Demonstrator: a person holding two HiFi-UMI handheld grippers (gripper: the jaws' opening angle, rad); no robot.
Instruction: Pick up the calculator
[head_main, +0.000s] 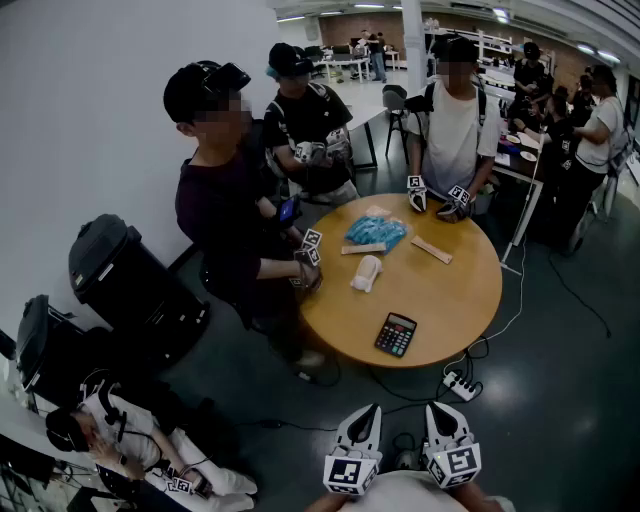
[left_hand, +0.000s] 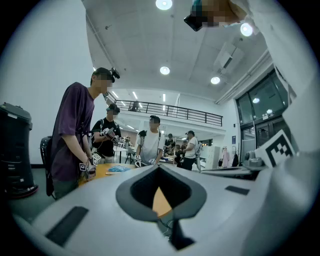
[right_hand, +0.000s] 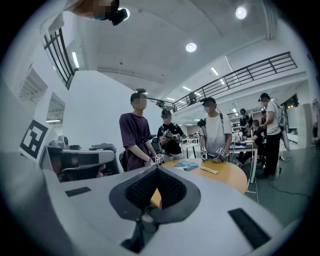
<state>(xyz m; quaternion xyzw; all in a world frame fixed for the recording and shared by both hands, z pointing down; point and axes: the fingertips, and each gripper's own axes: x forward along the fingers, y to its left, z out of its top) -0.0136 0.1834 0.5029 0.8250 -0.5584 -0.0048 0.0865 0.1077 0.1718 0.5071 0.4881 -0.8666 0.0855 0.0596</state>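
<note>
Right hand-held gripper (head_main: 436, 410) empty, jaws together, tilted slightly down.

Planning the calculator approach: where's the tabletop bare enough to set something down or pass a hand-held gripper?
Bare: the right side of the table, between the calculator and the wooden strip, and the near-left rim beside the calculator. Crowded: the far middle, with the blue packet and the white object.

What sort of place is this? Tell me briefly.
Probably an open lab or workshop hall: people wearing head cameras stand at a round wooden table, with more worktables behind and a railed mezzanine overhead.
</note>
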